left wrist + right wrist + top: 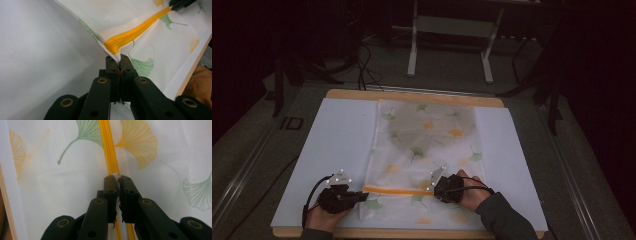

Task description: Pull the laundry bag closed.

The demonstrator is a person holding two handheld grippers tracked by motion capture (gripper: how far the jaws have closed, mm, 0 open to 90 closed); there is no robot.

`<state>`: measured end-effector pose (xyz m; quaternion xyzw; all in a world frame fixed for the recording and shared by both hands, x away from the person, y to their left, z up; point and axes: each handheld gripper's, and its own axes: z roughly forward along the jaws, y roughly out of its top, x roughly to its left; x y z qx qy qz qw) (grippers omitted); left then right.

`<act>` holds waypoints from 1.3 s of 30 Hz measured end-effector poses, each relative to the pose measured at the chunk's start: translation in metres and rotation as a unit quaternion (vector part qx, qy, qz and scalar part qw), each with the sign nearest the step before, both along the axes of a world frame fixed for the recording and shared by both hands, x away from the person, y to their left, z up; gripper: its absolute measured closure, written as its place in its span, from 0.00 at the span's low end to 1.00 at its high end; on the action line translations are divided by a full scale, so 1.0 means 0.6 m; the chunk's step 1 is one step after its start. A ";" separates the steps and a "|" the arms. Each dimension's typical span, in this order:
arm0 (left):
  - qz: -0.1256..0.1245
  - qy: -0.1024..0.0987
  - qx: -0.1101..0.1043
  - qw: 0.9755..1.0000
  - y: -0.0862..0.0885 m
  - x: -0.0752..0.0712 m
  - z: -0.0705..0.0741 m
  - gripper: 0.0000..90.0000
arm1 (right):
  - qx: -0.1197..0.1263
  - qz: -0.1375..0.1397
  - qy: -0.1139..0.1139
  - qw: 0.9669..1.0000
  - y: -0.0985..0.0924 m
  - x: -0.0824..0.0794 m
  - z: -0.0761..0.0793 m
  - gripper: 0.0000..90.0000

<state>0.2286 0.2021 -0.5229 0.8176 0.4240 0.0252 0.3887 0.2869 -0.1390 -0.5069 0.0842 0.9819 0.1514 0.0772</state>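
A white mesh bag (427, 145) printed with green and yellow ginkgo leaves lies flat on the white sheet (337, 145). A yellow zipper (397, 190) runs across its near end. My left gripper (364, 195) is shut on the bag's left edge at the zipper's end, and the fabric (82, 15) is pulled taut up from the jaws (119, 58). My right gripper (435, 190) sits on the zipper line farther right. Its jaws (117, 178) are shut on a small white tab on the yellow zipper (108, 145). The right gripper's tip (178, 3) meets the zipper (135, 35) in the left gripper view.
The white sheet covers a wooden tabletop (412, 95) whose edge shows at the far and near sides. Beyond the table stands a white desk frame (412, 55) on a dark floor. Cables (367, 65) lie at the back left.
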 end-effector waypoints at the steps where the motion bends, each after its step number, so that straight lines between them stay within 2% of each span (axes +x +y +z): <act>1: 0.000 0.000 0.000 1.000 0.000 0.000 0.000 0.98 | 0.001 -0.001 0.000 1.000 -0.001 0.000 0.000 0.94; 23: 0.001 -0.001 0.000 1.000 0.001 0.000 0.000 0.98 | 0.002 -0.013 0.002 1.000 -0.026 0.003 0.000 0.94; 39: 0.001 0.000 0.000 1.000 0.001 0.000 0.000 0.98 | 0.017 -0.021 0.004 1.000 -0.041 0.004 -0.001 0.94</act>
